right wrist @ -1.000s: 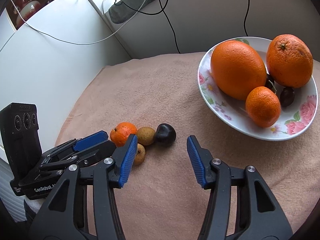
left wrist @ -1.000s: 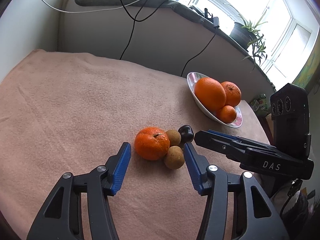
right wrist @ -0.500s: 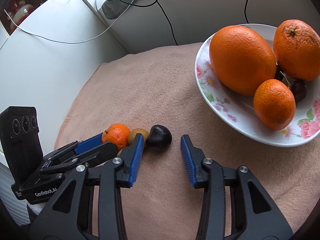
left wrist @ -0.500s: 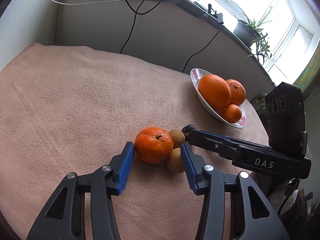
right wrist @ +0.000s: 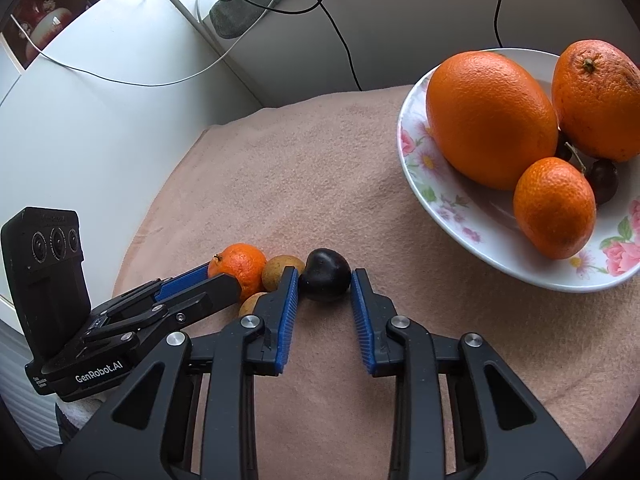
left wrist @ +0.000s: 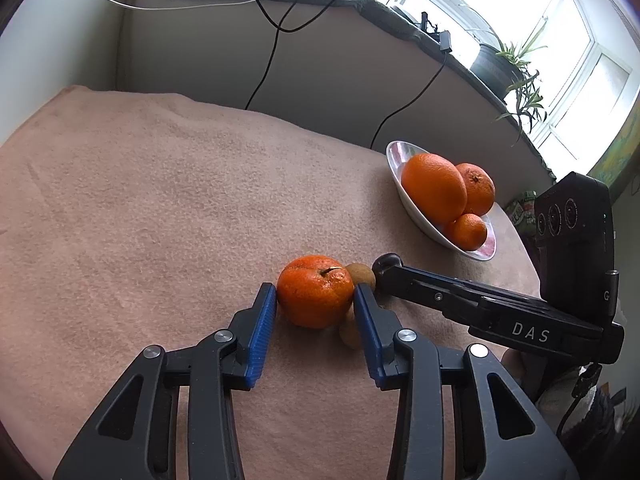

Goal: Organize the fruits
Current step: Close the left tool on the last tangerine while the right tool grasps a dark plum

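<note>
A small tangerine (left wrist: 314, 292) lies on the pink cloth between the pads of my left gripper (left wrist: 315, 297). The jaws are closing and both blue pads touch its sides. Two brown longans (left wrist: 361, 274) (left wrist: 349, 330) lie against it on its right. My right gripper (right wrist: 325, 277) straddles a dark cherry-like fruit (right wrist: 325, 274). Its jaws are closing too, with the pads on the fruit. The flowered plate (right wrist: 460, 216) at the right holds a large orange (right wrist: 490, 118), another orange (right wrist: 596, 100), a tangerine (right wrist: 554, 208) and dark cherries (right wrist: 602, 176).
Both grippers' tips meet at the fruit cluster: the left gripper's fingers (right wrist: 192, 292) sit just beside the right one's. Black and white cables (left wrist: 272, 40) hang on the wall behind the table. A potted plant (left wrist: 500, 68) stands on the windowsill. The table's right edge (left wrist: 516, 240) lies just past the plate.
Both grippers have crept forward toward the fruit cluster and narrowed their jaws. The left pads now reach the tangerine's sides, and the right pads reach the dark fruit.
</note>
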Available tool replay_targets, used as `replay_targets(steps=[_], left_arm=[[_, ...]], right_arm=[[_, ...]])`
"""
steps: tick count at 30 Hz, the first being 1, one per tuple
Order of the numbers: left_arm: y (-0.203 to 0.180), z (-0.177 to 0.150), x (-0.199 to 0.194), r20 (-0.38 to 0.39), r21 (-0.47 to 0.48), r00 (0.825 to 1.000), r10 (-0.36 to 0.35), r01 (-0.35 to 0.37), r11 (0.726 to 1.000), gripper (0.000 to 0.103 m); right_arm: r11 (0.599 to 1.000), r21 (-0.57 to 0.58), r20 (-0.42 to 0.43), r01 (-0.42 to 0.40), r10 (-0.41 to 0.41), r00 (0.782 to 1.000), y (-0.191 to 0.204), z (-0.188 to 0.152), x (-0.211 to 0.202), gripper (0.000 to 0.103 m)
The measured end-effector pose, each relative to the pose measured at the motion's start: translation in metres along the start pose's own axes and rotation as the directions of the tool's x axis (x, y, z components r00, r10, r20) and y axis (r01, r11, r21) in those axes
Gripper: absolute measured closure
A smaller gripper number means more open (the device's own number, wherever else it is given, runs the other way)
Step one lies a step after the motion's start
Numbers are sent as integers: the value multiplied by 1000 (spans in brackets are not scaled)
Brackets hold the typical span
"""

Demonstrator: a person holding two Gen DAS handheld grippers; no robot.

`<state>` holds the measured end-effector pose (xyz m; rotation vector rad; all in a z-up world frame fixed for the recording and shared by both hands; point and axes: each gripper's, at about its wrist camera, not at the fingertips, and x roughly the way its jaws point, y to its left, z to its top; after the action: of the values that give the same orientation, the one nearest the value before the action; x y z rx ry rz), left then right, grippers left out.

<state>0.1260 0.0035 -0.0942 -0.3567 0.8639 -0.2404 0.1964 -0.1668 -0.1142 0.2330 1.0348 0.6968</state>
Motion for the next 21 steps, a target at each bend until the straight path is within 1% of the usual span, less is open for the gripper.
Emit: replay_targets(steps=[5,17,21], left_arm=[[-1,2,-5,15,4,1000,0,0,1000,66],[-7,1,-6,30,29,1000,11,-11,1000,68],[-6,1,-7,36,22,999,14,-15,1000,68]], right_arm=[[1000,2,22,-2,2,1000,-3,-5,-13,75],[1000,5,59,22,-22,998,-12,-13,-40,75],[1000,4,71,26,-26,997,-13,-14,-47,75]])
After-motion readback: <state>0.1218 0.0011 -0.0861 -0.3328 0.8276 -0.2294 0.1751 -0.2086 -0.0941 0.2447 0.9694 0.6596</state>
